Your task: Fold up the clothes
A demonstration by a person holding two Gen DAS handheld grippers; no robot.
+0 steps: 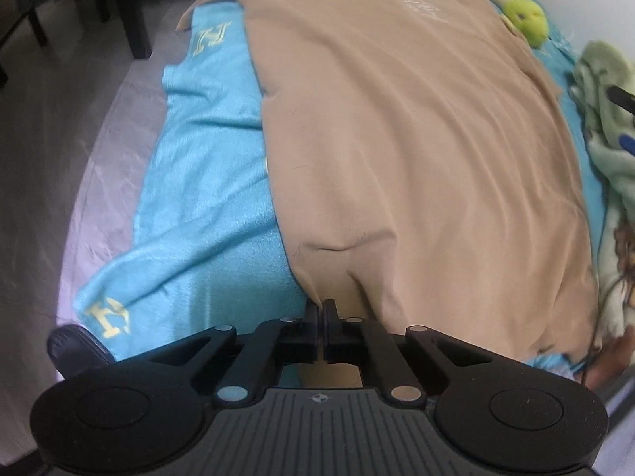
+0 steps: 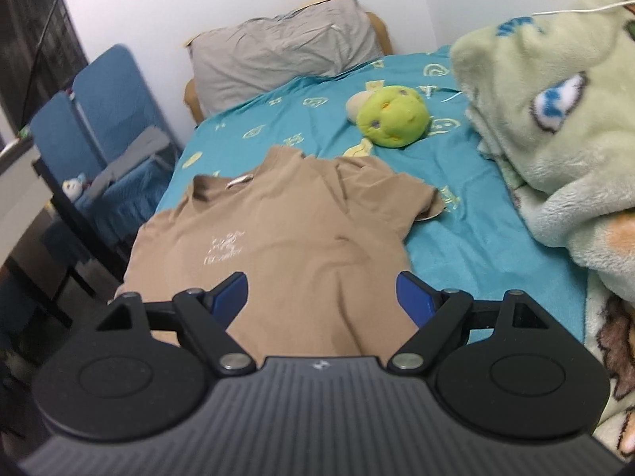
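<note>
While a tan cotton T-shirt (image 2: 278,234) lies spread on the turquoise patterned bedsheet (image 2: 468,206) at frame centre, the left gripper (image 1: 321,309) has its jaws pinched on the shirt's near hem; the right gripper (image 2: 323,297) hovers above with jaws wide.

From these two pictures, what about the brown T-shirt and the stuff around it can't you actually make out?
- T-shirt hem: in the right wrist view, hidden behind the right gripper.
- Its pale chest print: too small and blurred to read in either view.
- Left gripper: jaws together at the shirt's edge; whether cloth is pinched is unclear.
- Green plush toy: blurred in the left wrist view.
</note>
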